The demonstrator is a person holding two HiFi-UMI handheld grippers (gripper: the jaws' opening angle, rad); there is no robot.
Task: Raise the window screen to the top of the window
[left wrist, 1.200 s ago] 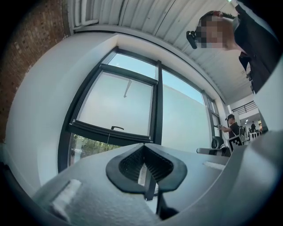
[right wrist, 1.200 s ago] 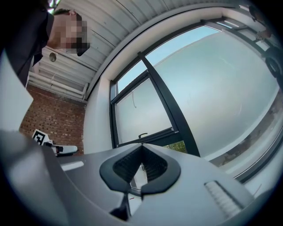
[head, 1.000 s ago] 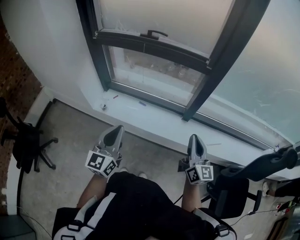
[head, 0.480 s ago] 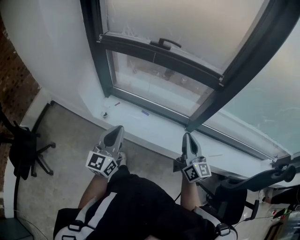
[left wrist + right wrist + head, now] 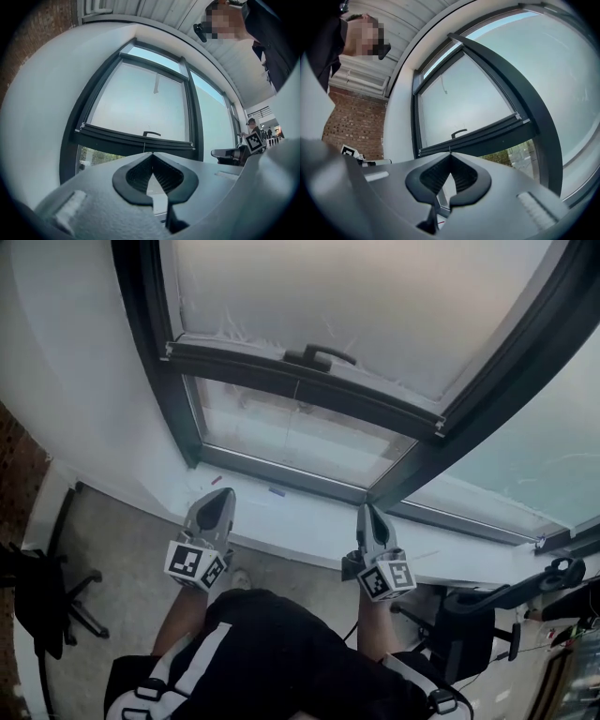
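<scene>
Window sill now just ahead of the jaw tips — rig has closed in on it. Both pinched shut, empty: left gripper, right gripper. Screen handle farther off — not yet reached.

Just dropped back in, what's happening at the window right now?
A person faces the window with a gripper in each hand. The left gripper and right gripper are both shut and empty, held near the white sill, touching nothing. The window screen hangs most of the way down; its dark bottom bar, with the handle, leaves a strip of clear glass below. The lift has not begun.
</scene>
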